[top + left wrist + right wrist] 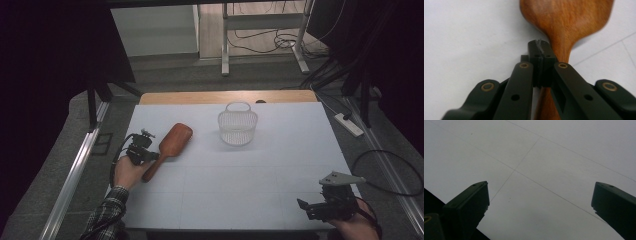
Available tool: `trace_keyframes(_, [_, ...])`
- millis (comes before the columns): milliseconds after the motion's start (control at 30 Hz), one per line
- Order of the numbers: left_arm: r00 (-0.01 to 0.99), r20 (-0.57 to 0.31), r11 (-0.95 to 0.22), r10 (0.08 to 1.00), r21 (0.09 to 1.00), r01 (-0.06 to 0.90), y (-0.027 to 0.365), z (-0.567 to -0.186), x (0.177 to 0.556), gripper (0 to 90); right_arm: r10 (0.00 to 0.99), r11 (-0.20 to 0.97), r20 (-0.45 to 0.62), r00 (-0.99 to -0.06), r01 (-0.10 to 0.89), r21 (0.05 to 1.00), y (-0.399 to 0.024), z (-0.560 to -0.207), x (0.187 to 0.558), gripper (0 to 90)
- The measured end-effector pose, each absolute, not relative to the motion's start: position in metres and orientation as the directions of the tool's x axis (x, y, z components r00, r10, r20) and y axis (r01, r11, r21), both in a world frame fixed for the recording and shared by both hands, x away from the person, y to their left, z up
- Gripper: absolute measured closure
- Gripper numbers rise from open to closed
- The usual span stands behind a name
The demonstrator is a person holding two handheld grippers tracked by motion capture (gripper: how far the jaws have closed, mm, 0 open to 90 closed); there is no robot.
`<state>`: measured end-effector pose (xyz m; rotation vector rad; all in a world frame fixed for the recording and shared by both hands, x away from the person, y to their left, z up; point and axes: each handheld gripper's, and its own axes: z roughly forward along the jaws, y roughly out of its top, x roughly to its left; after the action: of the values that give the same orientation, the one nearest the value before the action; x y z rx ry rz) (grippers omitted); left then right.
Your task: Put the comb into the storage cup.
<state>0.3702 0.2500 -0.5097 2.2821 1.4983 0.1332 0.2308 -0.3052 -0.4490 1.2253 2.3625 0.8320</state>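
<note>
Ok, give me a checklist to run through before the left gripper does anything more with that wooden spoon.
1. Left gripper jaws: shut tight together, no gap between them. Ok.
2. Wooden spoon gripped: not ok. In the left gripper view the shut jaws sit above its neck, with nothing between them.
3. Spoon position: flat on the white table, bowl end pointing toward the basket. Ok.
4. Basket ready: upright, open top, nothing seen inside, apart from the spoon. Ok.
5. Right gripper: jaws wide open with only bare table beneath, at the near right corner, out of the way. Ok.
6. Whether the jaw tips touch the spoon: cannot tell.
</note>
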Motion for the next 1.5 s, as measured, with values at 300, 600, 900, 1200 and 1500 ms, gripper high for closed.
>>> trace_keyframes(300, [0.431, -0.128, -0.359, 0.894, 0.374, 0.855, 0.244, -0.509, 0.367, 89.1, 0.823, 0.456, -0.042, -0.566, 0.616, 0.642, -0.305, -0.449, 0.231, 1.6])
trace_keyframes(600, [0.412, -0.141, -0.314, 0.9, 0.445, 0.839, 0.254, -0.492, 0.352, 85.1, 0.823, 0.458, -0.045, -0.566, 0.614, 0.643, -0.305, -0.449, 0.231, 1.6])
trace_keyframes(900, [0.411, -0.167, -0.287, 0.896, 0.486, 0.825, 0.265, -0.482, 0.335, 68.4, 0.823, 0.46, -0.047, -0.567, 0.614, 0.642, -0.304, -0.449, 0.231, 1.6])
trace_keyframes(1200, [0.419, -0.143, -0.298, 0.897, 0.504, 0.811, 0.26, -0.475, 0.334, 30.7, 0.822, 0.461, -0.049, -0.567, 0.613, 0.641, -0.304, -0.449, 0.231, 1.6])
trace_keyframes(1500, [0.444, -0.136, -0.333, 0.885, 0.482, 0.811, 0.249, -0.473, 0.34, 2.8, 0.822, 0.462, -0.05, -0.568, 0.613, 0.64, -0.304, -0.449, 0.231, 1.6])
